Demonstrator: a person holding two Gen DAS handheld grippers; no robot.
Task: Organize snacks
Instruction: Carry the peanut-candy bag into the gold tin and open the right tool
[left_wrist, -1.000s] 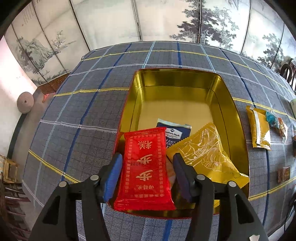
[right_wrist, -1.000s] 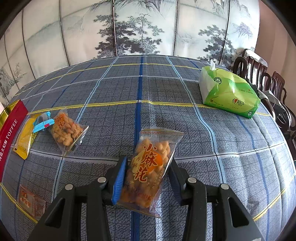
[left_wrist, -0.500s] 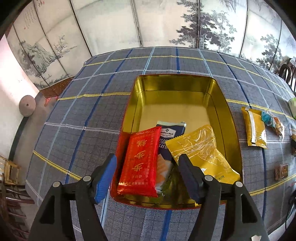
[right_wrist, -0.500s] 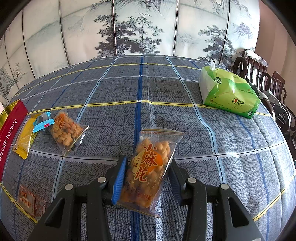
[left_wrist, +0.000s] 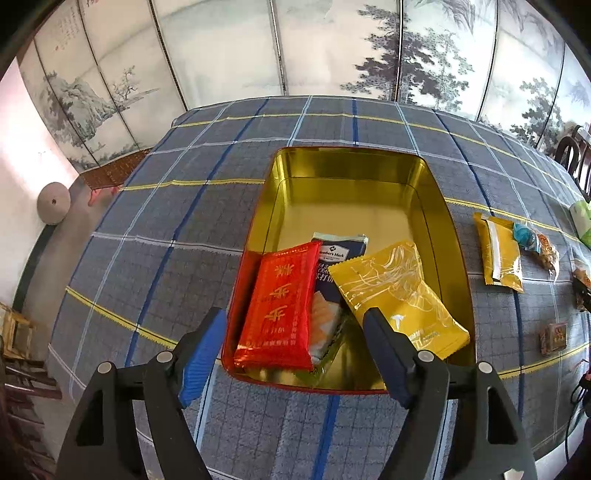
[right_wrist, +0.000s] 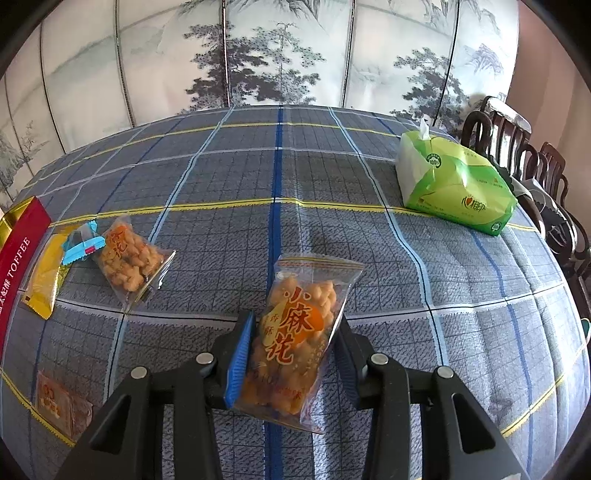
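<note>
A gold tin (left_wrist: 354, 184) with a red rim sits on the checked tablecloth. In it lie a red packet (left_wrist: 282, 314), a dark blue packet (left_wrist: 332, 258) and a yellow packet (left_wrist: 399, 295). My left gripper (left_wrist: 295, 354) is open and empty, just in front of the tin's near rim. My right gripper (right_wrist: 291, 354) is shut on a clear bag of orange twists (right_wrist: 295, 339), held above the cloth. The tin's red side (right_wrist: 16, 251) shows at the left edge of the right wrist view.
Loose on the cloth: a yellow packet (right_wrist: 44, 280), a small blue candy (right_wrist: 81, 245), a second clear bag of twists (right_wrist: 129, 258) and small brown squares (right_wrist: 62, 406). A green tissue pack (right_wrist: 454, 184) lies at the far right. Wooden chairs (right_wrist: 535, 177) stand beyond it.
My left gripper opened and let go of the red packet, which now lies in the tin. The gripper pulled back and up. The right gripper has not moved.
</note>
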